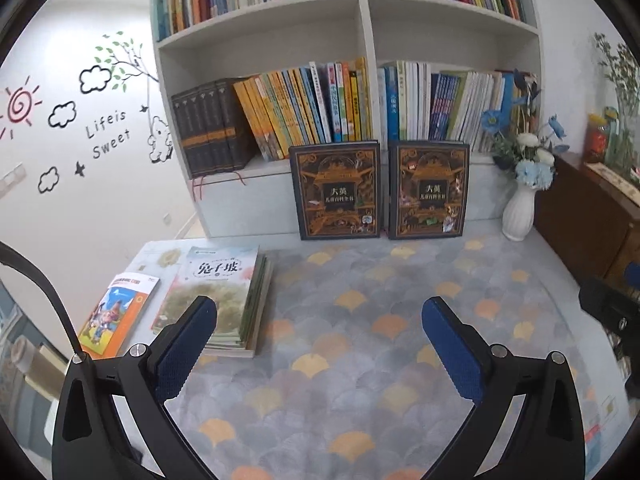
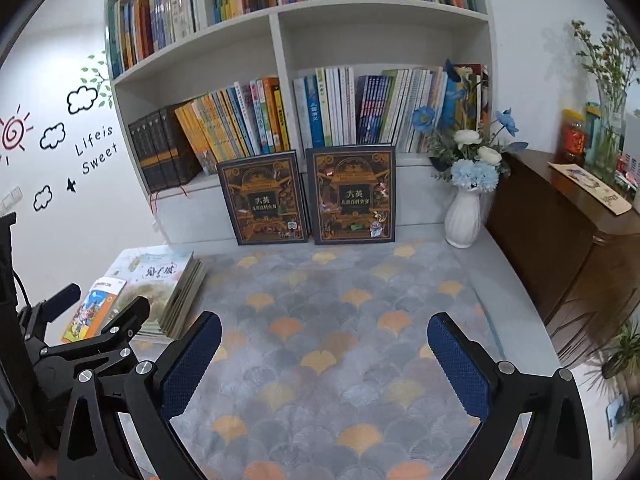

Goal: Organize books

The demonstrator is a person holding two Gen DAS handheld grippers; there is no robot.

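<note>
- Left gripper [image 1: 320,340]: blue-padded fingers [image 1: 188,348] spread wide, nothing between them, hanging over the patterned surface [image 1: 360,360] at lower centre of the left wrist view.
- Right gripper [image 2: 325,356]: fingers equally wide apart and empty, lower centre of the right wrist view; the left gripper shows black at that frame's lower left.
- Stack of books [image 1: 232,300]: lies flat at centre left of the left wrist view, near the surface's left edge. Thin softcovers, edges not quite flush, pale glossy cover on top.
- Orange booklet [image 1: 116,312]: lies flat just left of the stack, separate from it.
- Two dark hardcover books [image 1: 336,190] and [image 1: 428,190]: stand upright side by side at frame centre, leaning against the white bookshelf [image 1: 364,28], gold ornament on black covers.
- Handling, judged: the softcovers look light and bendy, with covers likely slick; pinch one across the spine edge, or take the whole stack from both long sides so it does not fan out. The hardcovers look stiff and heavier; grip across the thickness near the top edge, one gripper each.
- Surface covering: matte, scallop pattern in grey, yellow and orange, probably some grip.
- White ribbed vase [image 1: 520,212] of flowers at centre right, beside the right hardcover: likely fragile, keep clear.
</note>
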